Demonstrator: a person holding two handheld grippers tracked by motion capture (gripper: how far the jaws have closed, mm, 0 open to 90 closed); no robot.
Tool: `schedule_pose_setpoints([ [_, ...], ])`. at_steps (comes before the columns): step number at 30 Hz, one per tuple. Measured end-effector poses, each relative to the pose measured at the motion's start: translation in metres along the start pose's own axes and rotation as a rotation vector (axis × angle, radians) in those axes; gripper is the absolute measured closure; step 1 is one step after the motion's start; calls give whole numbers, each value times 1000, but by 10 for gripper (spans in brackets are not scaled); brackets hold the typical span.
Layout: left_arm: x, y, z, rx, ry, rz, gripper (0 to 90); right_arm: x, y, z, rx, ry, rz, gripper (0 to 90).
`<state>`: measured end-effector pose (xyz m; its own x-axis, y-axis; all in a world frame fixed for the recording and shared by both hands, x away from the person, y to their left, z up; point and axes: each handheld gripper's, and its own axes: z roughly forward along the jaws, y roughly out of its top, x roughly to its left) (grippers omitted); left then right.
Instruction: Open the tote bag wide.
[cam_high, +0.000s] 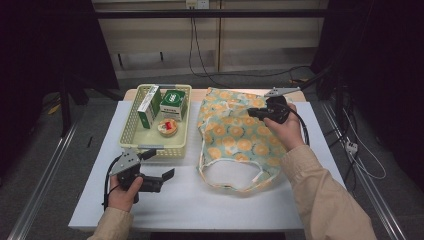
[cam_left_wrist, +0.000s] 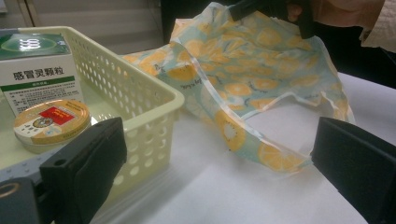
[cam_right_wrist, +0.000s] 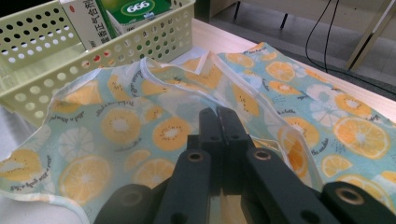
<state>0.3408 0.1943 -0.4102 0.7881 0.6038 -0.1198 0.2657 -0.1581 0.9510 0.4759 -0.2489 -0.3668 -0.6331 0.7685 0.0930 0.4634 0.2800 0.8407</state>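
On the table, the bag (cam_high: 235, 140) lies lengthwise, opening (cam_high: 231, 175) toward the person.

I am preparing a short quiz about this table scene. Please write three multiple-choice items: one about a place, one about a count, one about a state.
1. Where does the basket stand relative to the orange-print bag in the high view?
A. to its left
B. to its right
C. on top of it

2. How many items lie in the basket?
A. one
B. three
C. five

3. How do the jaws of the right gripper stand?
A. wide open above the basket
B. shut on the bag's fabric
C. shut on a box

Answers:
1 A: the high view shows the basket left of the bag, both on the white table.
2 B: a white and green box, a green box and a round tin.
3 B: the right gripper view shows the jaws pressed together with the bag's cloth pinched between them.
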Motion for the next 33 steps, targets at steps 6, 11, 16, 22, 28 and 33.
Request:
schedule_pose_setpoints([
  [6,5,11,0,3,-2,-3,29,5,4,1,0,9,-14,900],
  [11,10,20,0,0,4,-7,29,6,5,0,3,8,-17,900],
  [16,14,32,1,-2,0,-2,29,5,6,-4,-4,3,-15,900],
  [22,19,48,5,7,-5,1,29,5,5,-4,-4,2,-15,900],
  [28,33,56,12,35,24,-16,37,7,6,-2,2,8,-23,900],
  [33,46,63,17,45,46,-33,38,8,6,-2,0,12,-21,900],
])
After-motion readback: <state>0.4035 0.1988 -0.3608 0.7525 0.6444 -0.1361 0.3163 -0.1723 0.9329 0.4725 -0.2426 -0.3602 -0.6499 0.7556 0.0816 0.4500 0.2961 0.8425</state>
